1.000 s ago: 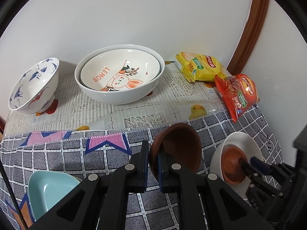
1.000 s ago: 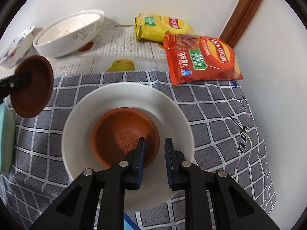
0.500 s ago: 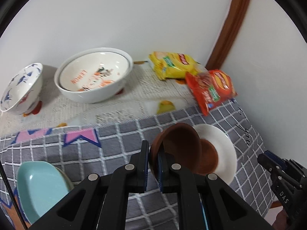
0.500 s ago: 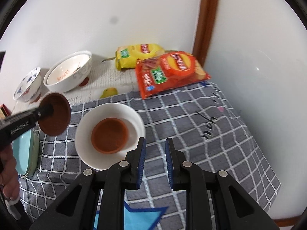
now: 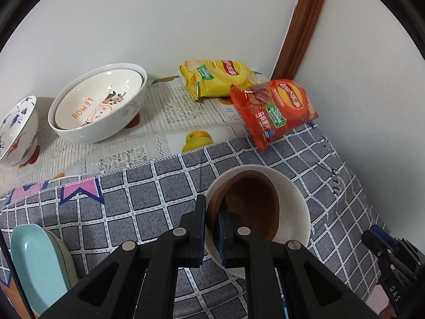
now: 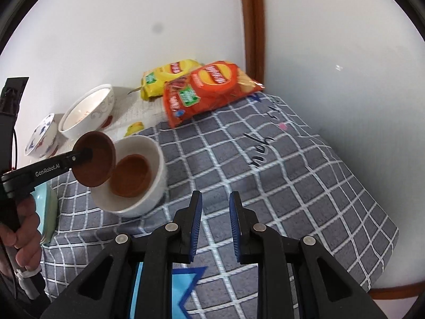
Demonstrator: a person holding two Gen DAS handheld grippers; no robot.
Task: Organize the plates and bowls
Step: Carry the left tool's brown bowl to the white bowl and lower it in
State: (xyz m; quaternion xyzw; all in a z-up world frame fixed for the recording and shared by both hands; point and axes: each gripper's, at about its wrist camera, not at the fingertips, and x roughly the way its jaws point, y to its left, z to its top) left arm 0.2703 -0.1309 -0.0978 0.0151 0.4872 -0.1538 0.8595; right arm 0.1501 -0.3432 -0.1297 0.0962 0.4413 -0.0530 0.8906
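Two tools are showing, one in each of the person's hands. Nearest the right wrist camera, the right tool is hanging over the grey checked cloth with a clear gap between its blue pads and nothing between them. The left tool is clenching the rim of a brown bowl, which is tilting steeply on edge above the mouth of a white bowl. Inside that white bowl a second brown bowl is sitting upright. A hand is gripping the left tool's handle at the left edge of the right wrist view. Stacked pale blue plates are lying at the near left of the tabletop, partly cut off by the frame. Farther back, on the lace-patterned covering, a large white bowl marked LEMON is resting with another nested in it, and just left of it a blue-patterned bowl is standing. An orange snack bag is lying across the cloth's far edge, touching a yellow snack bag behind it near the wall corner.
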